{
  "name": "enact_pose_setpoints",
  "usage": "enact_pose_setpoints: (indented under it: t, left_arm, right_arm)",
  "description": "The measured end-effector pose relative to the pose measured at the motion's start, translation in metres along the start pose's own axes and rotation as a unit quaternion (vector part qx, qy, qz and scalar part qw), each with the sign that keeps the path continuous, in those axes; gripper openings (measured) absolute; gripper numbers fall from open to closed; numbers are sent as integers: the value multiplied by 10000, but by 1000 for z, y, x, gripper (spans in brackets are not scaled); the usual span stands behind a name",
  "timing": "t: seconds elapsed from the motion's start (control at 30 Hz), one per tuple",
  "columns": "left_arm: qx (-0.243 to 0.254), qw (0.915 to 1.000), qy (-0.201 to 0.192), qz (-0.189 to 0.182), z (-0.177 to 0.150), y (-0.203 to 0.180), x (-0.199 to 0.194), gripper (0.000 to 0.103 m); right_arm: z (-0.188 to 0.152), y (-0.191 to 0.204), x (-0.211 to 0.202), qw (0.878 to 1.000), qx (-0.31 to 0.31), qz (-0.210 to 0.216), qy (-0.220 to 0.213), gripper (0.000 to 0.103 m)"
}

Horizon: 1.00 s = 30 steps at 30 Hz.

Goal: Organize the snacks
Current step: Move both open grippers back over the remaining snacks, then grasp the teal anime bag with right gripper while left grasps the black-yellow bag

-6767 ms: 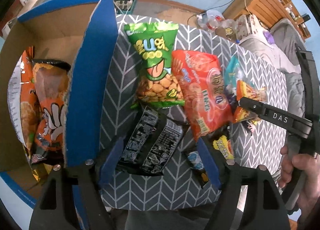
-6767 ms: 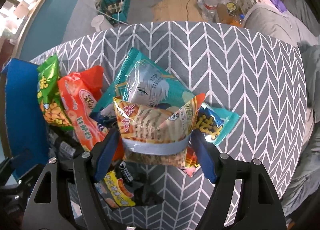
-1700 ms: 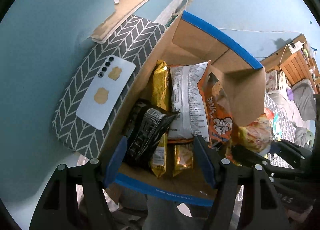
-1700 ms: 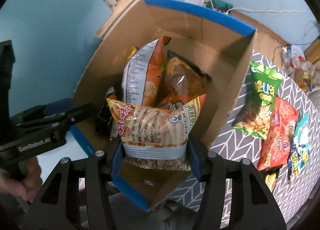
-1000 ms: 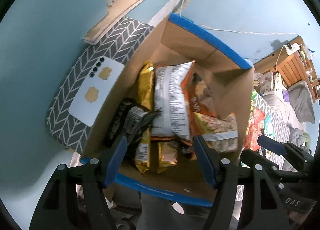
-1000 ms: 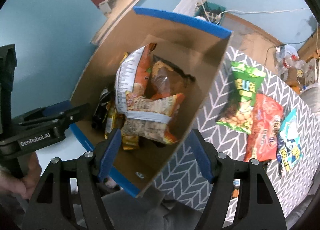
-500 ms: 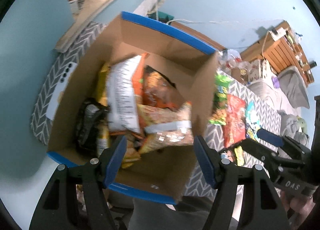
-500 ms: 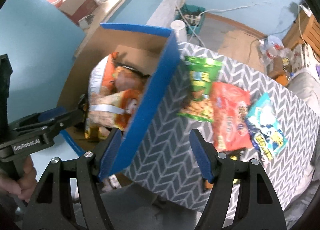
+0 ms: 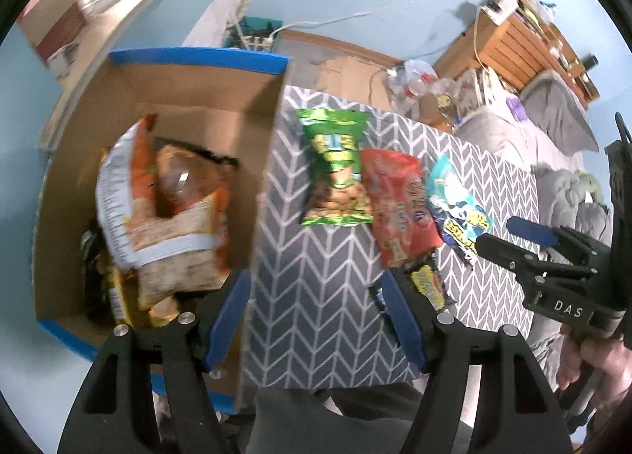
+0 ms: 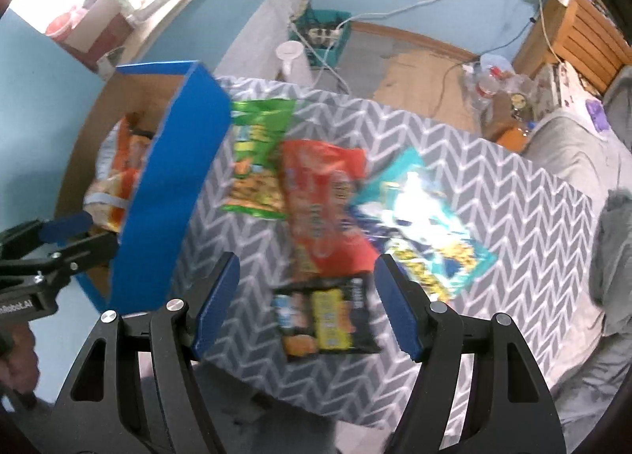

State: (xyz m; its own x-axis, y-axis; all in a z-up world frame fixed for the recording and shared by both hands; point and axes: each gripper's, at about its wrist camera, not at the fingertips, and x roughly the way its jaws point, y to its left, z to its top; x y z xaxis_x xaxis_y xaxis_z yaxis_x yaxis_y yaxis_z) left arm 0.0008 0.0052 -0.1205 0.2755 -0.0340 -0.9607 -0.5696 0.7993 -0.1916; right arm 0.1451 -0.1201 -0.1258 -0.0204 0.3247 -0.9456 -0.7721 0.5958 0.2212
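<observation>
A cardboard box point(image 9: 189, 94) with blue-taped edges stands at the table's left end and holds several snack bags, an orange-and-white bag point(image 9: 173, 241) on top. On the chevron cloth lie a green bag point(image 9: 335, 169), a red bag point(image 9: 399, 205), a teal bag point(image 9: 454, 205) and a small black-and-yellow bag point(image 10: 328, 319). My left gripper point(image 9: 316, 316) is open and empty over the table beside the box's right wall. My right gripper point(image 10: 306, 304) is open and empty above the black-and-yellow bag; it also shows in the left wrist view point(image 9: 513, 237).
The table point(image 10: 493, 193) is covered with a grey chevron cloth. The box's blue right wall point(image 10: 170, 201) rises close to the right gripper's left finger. Behind the table are the floor with cables, bottles point(image 9: 414, 79) and a wooden shelf point(image 9: 525, 35). A grey bed point(image 10: 584, 146) lies at right.
Both grippers let their bags go into the box and opened. They have since swung right, from over the box to over the loose bags on the cloth.
</observation>
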Motion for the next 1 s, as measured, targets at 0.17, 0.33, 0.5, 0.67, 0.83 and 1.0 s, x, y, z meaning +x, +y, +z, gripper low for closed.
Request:
enact_pose_setpoints:
  t: [0.17, 0.33, 0.5, 0.67, 0.83, 1.0]
  left_arm:
    - [219, 9997, 67, 8, 9, -26, 15, 70]
    - [375, 9991, 179, 30, 14, -44, 34, 70]
    - [591, 9979, 238, 107, 12, -59, 53, 70]
    - [767, 9961, 370, 245, 6, -68, 74, 70]
    - [664, 9966, 424, 251, 1, -70, 88, 70]
    - [572, 9965, 513, 322, -6, -70, 100, 70]
  right_arm:
    - [4, -35, 6, 9996, -195, -183, 57, 74]
    - [9, -63, 22, 9975, -574, -347, 228, 75]
    - [17, -80, 48, 9925, -1068, -370, 464, 75]
    - [26, -90, 75, 9880, -1353, -228, 712, 75]
    - [35, -96, 95, 9855, -1476, 8, 831, 75]
    - [33, -90, 110, 9797, -1754, 150, 958, 76]
